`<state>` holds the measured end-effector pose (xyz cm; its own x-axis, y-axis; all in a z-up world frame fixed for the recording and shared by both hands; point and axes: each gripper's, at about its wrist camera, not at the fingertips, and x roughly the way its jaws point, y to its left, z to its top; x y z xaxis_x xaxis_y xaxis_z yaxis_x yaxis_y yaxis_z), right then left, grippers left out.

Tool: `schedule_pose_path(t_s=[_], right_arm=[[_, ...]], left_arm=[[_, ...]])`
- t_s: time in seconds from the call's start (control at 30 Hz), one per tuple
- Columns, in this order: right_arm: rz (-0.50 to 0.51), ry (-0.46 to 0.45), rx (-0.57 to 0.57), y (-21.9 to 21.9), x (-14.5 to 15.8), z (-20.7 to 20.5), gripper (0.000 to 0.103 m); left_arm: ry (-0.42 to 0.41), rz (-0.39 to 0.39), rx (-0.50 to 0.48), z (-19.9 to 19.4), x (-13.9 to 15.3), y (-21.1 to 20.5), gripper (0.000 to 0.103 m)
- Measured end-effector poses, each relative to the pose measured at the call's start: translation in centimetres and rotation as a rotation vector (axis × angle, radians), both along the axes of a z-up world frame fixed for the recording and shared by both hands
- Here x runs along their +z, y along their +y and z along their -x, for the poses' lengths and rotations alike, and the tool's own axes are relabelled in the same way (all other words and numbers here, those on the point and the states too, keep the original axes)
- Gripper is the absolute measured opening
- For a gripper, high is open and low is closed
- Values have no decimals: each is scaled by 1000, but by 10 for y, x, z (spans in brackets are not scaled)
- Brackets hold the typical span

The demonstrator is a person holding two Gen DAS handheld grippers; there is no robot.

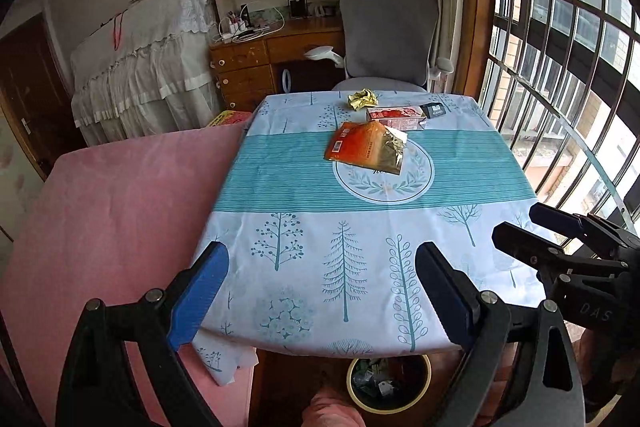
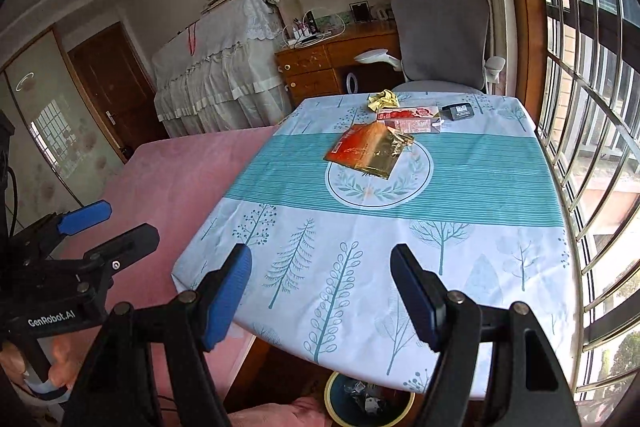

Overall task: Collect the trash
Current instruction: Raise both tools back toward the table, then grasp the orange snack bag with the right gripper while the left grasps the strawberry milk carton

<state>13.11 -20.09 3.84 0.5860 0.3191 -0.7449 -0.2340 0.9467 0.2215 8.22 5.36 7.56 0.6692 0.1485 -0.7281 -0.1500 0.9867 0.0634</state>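
An orange and gold foil snack bag (image 1: 366,147) (image 2: 367,150) lies flat near the middle of the table. Behind it rest a red and white carton (image 1: 396,116) (image 2: 408,119), a small dark box (image 1: 435,110) (image 2: 459,111) and a crumpled yellow wrapper (image 1: 362,99) (image 2: 383,99). My left gripper (image 1: 322,291) is open over the table's near edge, holding nothing. My right gripper (image 2: 320,297) is open too, empty, also at the near edge. Each gripper shows at the side of the other's view: right gripper (image 1: 532,225), left gripper (image 2: 120,223).
A trash bin (image 1: 389,383) (image 2: 370,401) holding scraps stands on the floor under the near table edge. The tablecloth (image 1: 360,267) has tree prints. A pink bed (image 1: 120,207) lies to the left, a grey chair (image 1: 388,35) behind the table, barred windows (image 1: 560,67) on the right.
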Motion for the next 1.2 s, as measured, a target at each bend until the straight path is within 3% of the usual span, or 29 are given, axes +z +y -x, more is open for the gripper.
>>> schedule_pose_path(t_s=[0.2, 0.33, 0.43, 0.7, 0.9, 1.07, 1.17, 1.2], right_arm=[[73, 18, 8, 12, -26, -76, 72], [135, 77, -7, 18, -52, -148, 75], [175, 111, 8, 26, -77, -211, 84], [246, 223, 128, 42, -151, -336, 87], [245, 326, 231, 38, -192, -369, 88], [304, 347, 333, 50, -206, -360, 89], [332, 336, 340, 55, -205, -355, 84], [335, 325, 349, 57, -204, -351, 74]], left_arm=[[56, 18, -17, -84, -35, 45, 93], [149, 68, -38, -164, -71, 77, 93], [185, 64, -59, -218, -95, 96, 93], [278, 56, -141, -335, -145, 120, 93], [320, 89, -186, -373, -167, 122, 93], [349, 96, -214, -381, -179, 123, 93], [357, 98, -223, -382, -181, 123, 93], [358, 98, -225, -382, -181, 122, 93]])
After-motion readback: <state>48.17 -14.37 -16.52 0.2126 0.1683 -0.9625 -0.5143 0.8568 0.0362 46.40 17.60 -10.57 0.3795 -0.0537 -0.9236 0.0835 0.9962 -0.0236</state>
